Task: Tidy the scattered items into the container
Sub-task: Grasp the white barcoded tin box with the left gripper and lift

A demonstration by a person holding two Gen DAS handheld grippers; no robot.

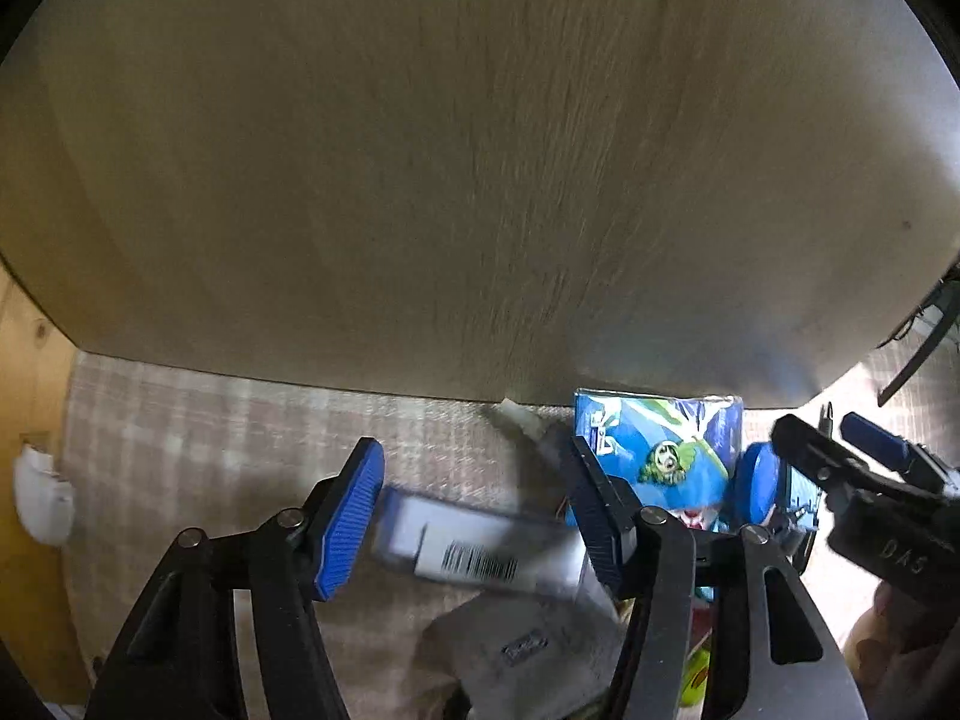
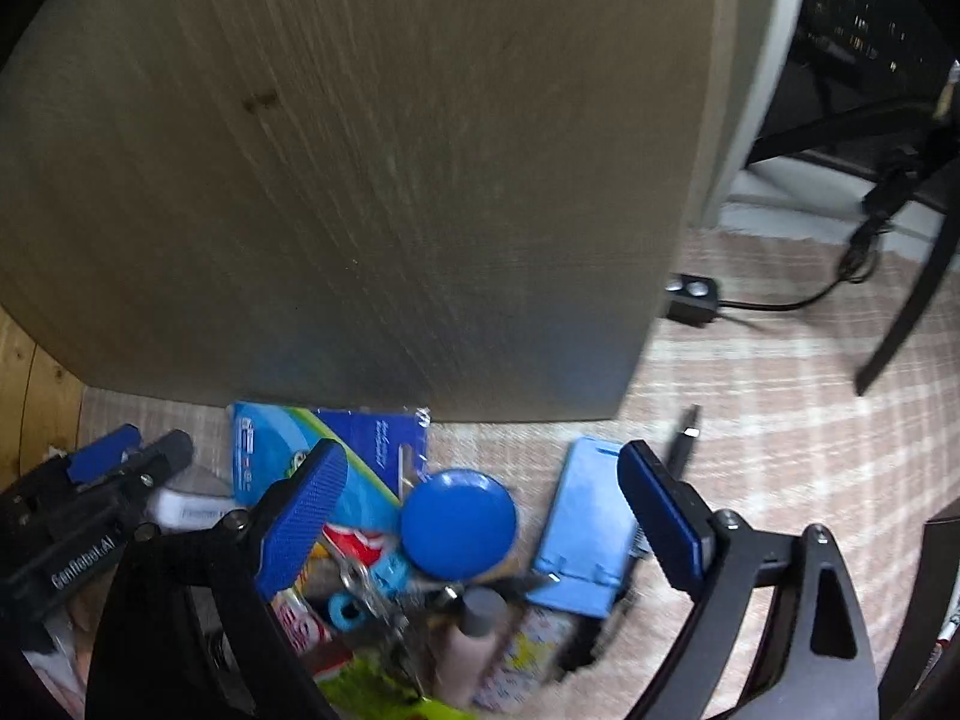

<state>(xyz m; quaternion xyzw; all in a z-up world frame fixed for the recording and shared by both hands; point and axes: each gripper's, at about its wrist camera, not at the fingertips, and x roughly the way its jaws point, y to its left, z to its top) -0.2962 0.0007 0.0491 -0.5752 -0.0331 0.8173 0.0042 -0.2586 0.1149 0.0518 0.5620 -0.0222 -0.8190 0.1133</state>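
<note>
Big wood panel (image 1: pixel 420 180) fills the upper part of both views; grain blurred. Looks like an upright board face, can't tell of what.

Below it, checked beige carpet (image 1: pixel 210 420), items scattered on it along the panel's lower edge. No container identifiable in either view.

Left tool (image 1: pixel 474 516): jaws spread, nothing pinched. White box with barcode (image 1: pixel 480 558) lies on the carpet between its blue pads, pads not touching it. A grey flat pouch (image 1: pixel 528 642) sits just nearer the camera.

Right tool (image 2: pixel 480 516): jaws spread wide, nothing pinched. Cluster of items between and below its pads.

Items, roughly by size:
- blue printed packet (image 2: pixel 360 450), against the panel's lower edge, partly behind the right tool's left pad
- light blue flat case (image 2: pixel 588 540), just inside the right pad
- round blue disc (image 2: pixel 459 522), overlapping the packet's lower corner
- beige bottle with grey cap (image 2: pixel 474 630), near the frame's lower edge
- red-and-white wrapper (image 2: pixel 354 540) and small cyan plastic piece (image 2: pixel 384 576), under the disc, blurred
- black power adapter with cable (image 2: pixel 690 297) on the carpet right of the panel, well apart from the pile

Tools close side by side; each shows in the other's view.
</note>
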